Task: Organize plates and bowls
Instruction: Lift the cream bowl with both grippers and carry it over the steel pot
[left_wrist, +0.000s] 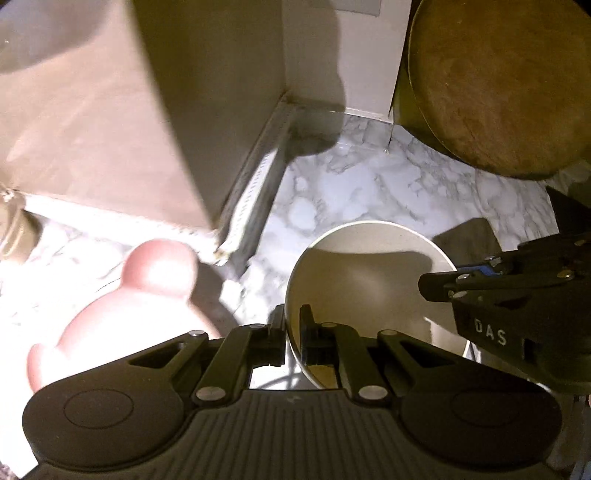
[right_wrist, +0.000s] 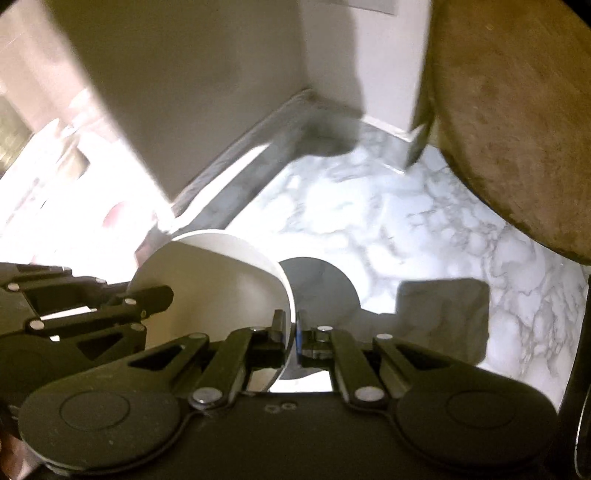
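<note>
Two grips | left fingers (left_wrist: 292, 325) pinch bowl (left_wrist: 369, 266) rim | right fingers (right_wrist: 291, 332) pinch opposite rim

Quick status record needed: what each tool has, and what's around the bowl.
held item: white bowl
left tool: shut on bowl's near rim
right tool: shut on the same bowl's rim, opposite side
surface: marble counter
nearby: pink rounded object left of bowl; round wooden board upright at right
</note>
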